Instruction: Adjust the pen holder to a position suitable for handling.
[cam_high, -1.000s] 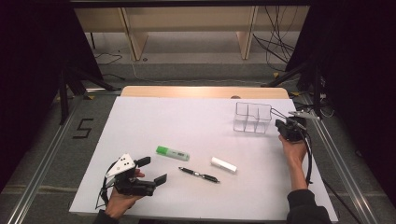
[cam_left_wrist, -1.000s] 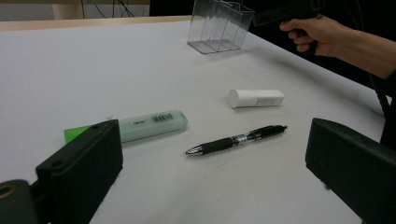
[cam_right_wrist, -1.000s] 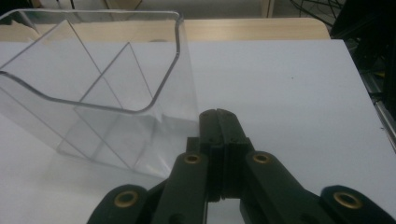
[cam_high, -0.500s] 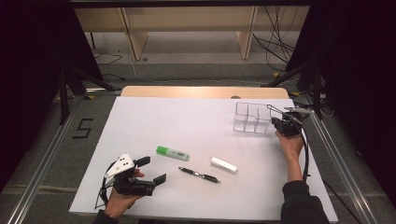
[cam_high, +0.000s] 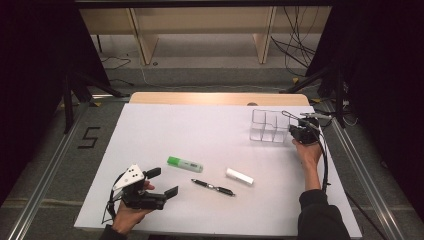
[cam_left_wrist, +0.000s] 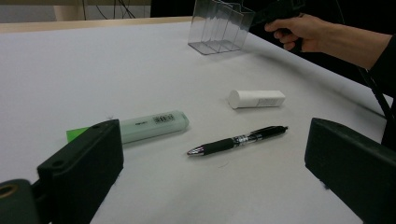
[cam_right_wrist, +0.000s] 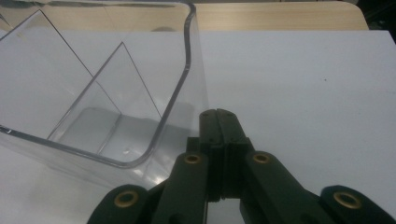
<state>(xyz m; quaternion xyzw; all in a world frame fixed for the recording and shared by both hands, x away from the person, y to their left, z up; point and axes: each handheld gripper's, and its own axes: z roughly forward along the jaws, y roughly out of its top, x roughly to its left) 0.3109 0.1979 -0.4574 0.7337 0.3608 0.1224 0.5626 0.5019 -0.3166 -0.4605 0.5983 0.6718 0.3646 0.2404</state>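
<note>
My left gripper (cam_high: 162, 181) rests open at the table's near left corner with nothing between its jaws (cam_left_wrist: 212, 186). Just ahead of it lie a green highlighter (cam_high: 185, 163) (cam_left_wrist: 149, 126), a black pen (cam_high: 213, 187) (cam_left_wrist: 236, 141) and a short white cylinder (cam_high: 239, 176) (cam_left_wrist: 257, 98), all apart from each other. A clear plastic divided organizer (cam_high: 270, 125) (cam_left_wrist: 219, 25) (cam_right_wrist: 93, 93) stands upright at the far right. My right gripper (cam_high: 296, 132) (cam_right_wrist: 219, 114) is shut, its tips right beside the organizer's right wall. I cannot tell whether they touch it.
The white table top (cam_high: 200, 125) has a wooden strip (cam_high: 215, 98) along its far edge. A "5" mark (cam_high: 90, 137) is on the floor at the left. Metal rails (cam_high: 45, 185) run along both sides, and cables (cam_high: 300, 45) lie behind.
My right gripper has moved left, up to the organizer's right wall. The left gripper and the items on the table have stayed put.
</note>
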